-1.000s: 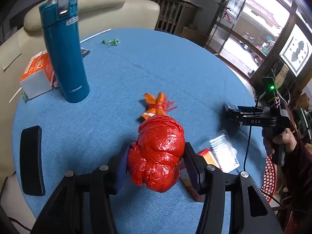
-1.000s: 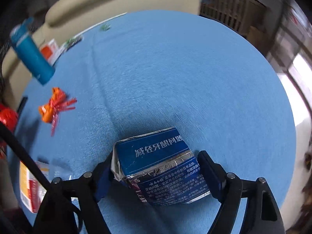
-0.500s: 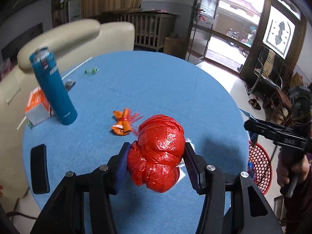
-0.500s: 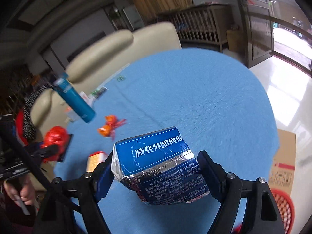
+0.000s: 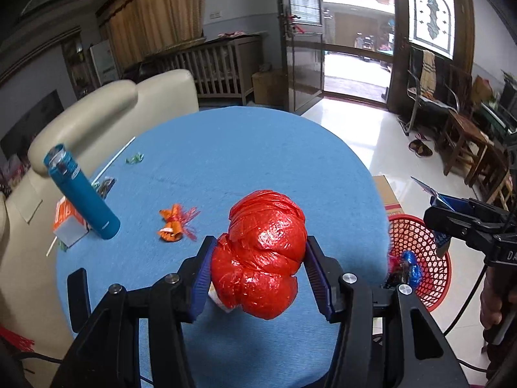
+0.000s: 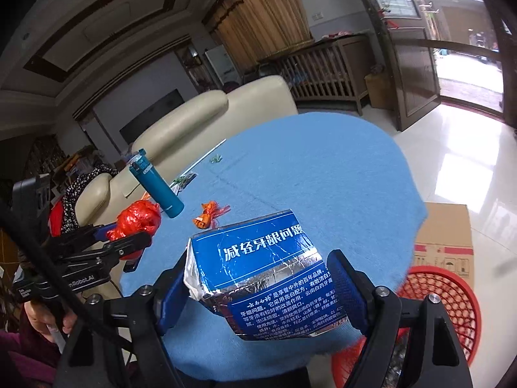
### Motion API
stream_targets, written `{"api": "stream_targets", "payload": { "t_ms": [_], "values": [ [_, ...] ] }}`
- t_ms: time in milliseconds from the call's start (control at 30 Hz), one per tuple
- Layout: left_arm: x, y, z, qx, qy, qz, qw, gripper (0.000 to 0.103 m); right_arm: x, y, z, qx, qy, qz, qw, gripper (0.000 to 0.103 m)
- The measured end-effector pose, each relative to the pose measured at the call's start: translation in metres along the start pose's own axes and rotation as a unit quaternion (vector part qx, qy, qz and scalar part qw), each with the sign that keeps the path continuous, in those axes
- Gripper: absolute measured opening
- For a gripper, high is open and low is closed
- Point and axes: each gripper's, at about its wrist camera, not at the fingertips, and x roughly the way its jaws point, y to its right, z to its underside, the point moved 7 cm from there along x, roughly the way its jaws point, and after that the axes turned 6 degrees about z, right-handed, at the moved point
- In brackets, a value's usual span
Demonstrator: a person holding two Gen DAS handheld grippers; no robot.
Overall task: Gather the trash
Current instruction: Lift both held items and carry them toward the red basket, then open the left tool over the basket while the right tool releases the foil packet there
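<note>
Trash in hand on both sides, both loads lifted clear of the blue table (image 5: pixel 265 148).

Far left on table: teal bottle (image 5: pixel 82 199), tilted in the fisheye, orange-and-white carton (image 5: pixel 66 221) touching its base. Orange wrapper (image 5: pixel 176 223) lying just right of bottle, loose, uncollected. Small green scrap (image 5: pixel 135 158) and white straw (image 5: pixel 116 158) toward far edge, also uncollected.

Centre, left wrist view: left gripper (image 5: pixel 258 266), fingers clamped on red plastic bag ball (image 5: pixel 260 253); pads pressing both flanks, ball bulging above and below. Held above near part of table.

Right: right gripper (image 6: pixel 261 287), fingers clamped on crumpled blue foil pack (image 6: pixel 258 274), pads against its left and right edges, long axis of pack running roughly across the fingers. Seen from left wrist view as a black tool at far right with blue foil showing.

Red mesh basket (image 5: pixel 420 258) on floor just beyond right edge of table, below table height, some wrappers already inside. Cardboard box (image 6: pixel 446 229) just behind it.

Key relation, judged: basket lying right of and below both loads; right gripper nearer, near the basket rim; left gripper needing to cross the table's right edge. Likely order: foil pack dropped first, red ball after.
</note>
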Motion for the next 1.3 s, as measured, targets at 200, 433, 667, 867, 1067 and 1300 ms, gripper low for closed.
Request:
{"api": "stream_targets", "payload": {
  "t_ms": [200,433,667,867,1067,1300],
  "values": [
    [0.001,0.027,-0.004,0.029,-0.003,-0.005,0.9995,0.056,-0.024,0.027,0.011,0.023,0.013,0.009,1.0,0.083],
    [0.008,0.064,-0.009,0.064,-0.011,-0.001,0.9979,0.056,-0.037,0.062,0.021,0.066,0.024,0.02,0.997,0.083],
    [0.018,0.09,-0.012,0.086,-0.02,0.008,0.9961,0.056,-0.046,0.089,0.025,0.101,0.033,0.025,0.994,0.083],
    [0.02,0.101,-0.013,0.096,-0.023,0.01,0.995,0.056,-0.049,0.099,0.027,0.116,0.037,0.024,0.992,0.083],
    [0.021,0.108,-0.015,0.105,-0.024,0.012,0.9941,0.056,-0.05,0.103,0.03,0.124,0.036,0.024,0.991,0.083],
    [0.023,0.118,-0.016,0.116,-0.025,0.015,0.9928,0.056,-0.054,0.108,0.029,0.131,0.04,0.025,0.99,0.084]
  ]
}}
